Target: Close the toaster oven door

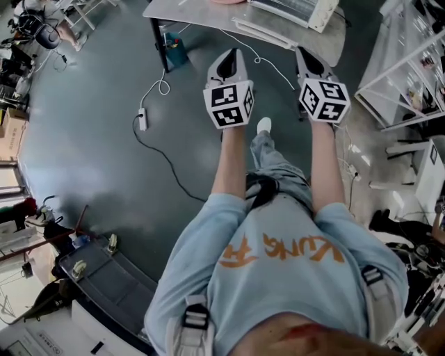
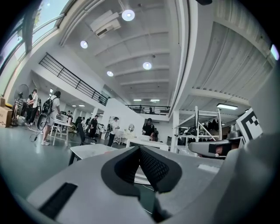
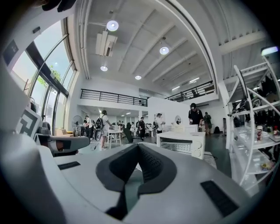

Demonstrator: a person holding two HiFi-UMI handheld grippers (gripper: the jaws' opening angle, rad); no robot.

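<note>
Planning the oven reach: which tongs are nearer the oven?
Right. In the head view the right tongs sit straight in front of the oven, short of the table. The left tongs are level with them but off to the oven's left.

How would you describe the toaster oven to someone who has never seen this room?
A grey table stands at the top of the head view. On its right end sits the toaster oven, a white box. Two round knobs on its front set it apart.
</note>
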